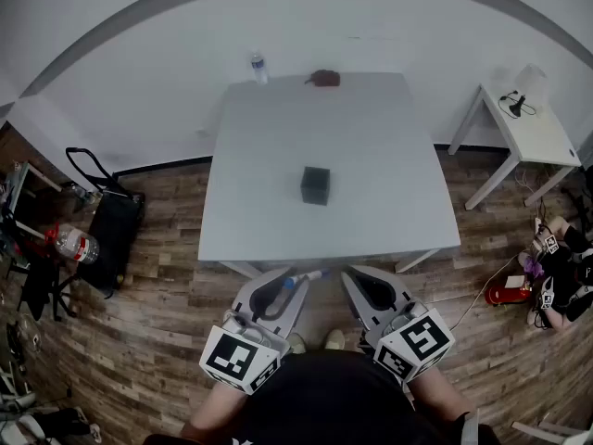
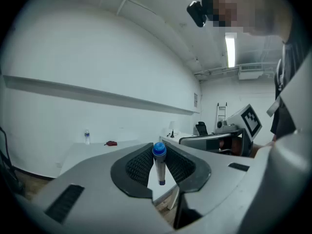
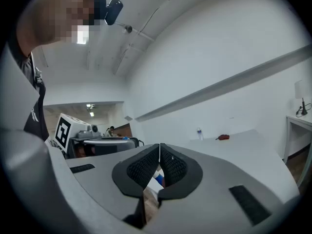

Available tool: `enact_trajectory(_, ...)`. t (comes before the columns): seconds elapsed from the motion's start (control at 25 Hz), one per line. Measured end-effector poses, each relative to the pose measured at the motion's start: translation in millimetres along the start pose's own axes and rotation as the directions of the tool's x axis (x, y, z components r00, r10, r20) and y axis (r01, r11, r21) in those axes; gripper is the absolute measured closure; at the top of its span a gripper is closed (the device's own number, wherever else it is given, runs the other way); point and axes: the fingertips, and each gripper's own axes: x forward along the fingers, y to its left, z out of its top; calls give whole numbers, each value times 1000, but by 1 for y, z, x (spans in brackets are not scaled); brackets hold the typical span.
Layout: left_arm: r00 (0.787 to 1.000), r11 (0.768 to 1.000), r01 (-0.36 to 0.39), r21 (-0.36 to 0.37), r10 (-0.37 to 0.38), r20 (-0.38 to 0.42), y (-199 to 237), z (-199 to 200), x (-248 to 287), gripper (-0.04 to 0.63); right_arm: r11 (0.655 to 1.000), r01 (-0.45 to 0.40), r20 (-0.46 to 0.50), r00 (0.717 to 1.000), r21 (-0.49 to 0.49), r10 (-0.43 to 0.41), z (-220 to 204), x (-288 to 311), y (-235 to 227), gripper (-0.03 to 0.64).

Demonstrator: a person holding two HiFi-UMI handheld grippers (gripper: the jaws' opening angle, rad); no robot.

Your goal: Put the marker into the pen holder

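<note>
The black square pen holder [image 1: 315,184] stands near the middle of the white table [image 1: 278,221]. My left gripper [image 1: 281,284] hangs before the table's near edge, shut on a grey marker [image 1: 306,277] with a blue cap. In the left gripper view the marker [image 2: 159,161] stands upright between the ribbed pads [image 2: 140,164], cap up, in the left gripper [image 2: 159,165]. My right gripper [image 1: 359,276] hovers beside it to the right, and in its own view the right gripper [image 3: 159,156] has its jaws pressed together on nothing. The pen holder is hidden in both gripper views.
A water bottle [image 1: 258,67] and a small dark red object [image 1: 323,78] sit at the table's far edge. A white side table [image 1: 523,128] stands at the right. A black bag [image 1: 113,233] and a bottle [image 1: 74,244] lie on the wooden floor at the left.
</note>
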Motion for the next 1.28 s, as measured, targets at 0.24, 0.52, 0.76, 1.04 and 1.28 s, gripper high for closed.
enact_trajectory(0.24, 1000, 1000, -8, -1, 8, -9, -4, -2, 14, 517, 1000, 5, 3, 1000, 9, -5, 0, -7, -16, 600)
enact_trajectory(0.52, 1000, 1000, -14, 6, 14, -24, -7, -3, 26, 517, 1000, 5, -2, 1000, 24, -5, -2, -10, -28, 600)
enact_trajectory(0.76, 1000, 1000, -17, -2, 17, -22, 1, -3, 33, 517, 999, 3, -16, 1000, 32, -3, -4, -2, -32, 600)
enact_trajectory(1.04, 1000, 1000, -3, -15, 3, -21, 35, -5, 53, 517, 1000, 18, -42, 999, 24, -17, -3, 32, -44, 600)
enact_trajectory(1.28, 999, 999, 32, -7, -32, -24, 73, 0, 82, 517, 998, 66, -38, 997, 5, -65, 10, 69, -66, 600)
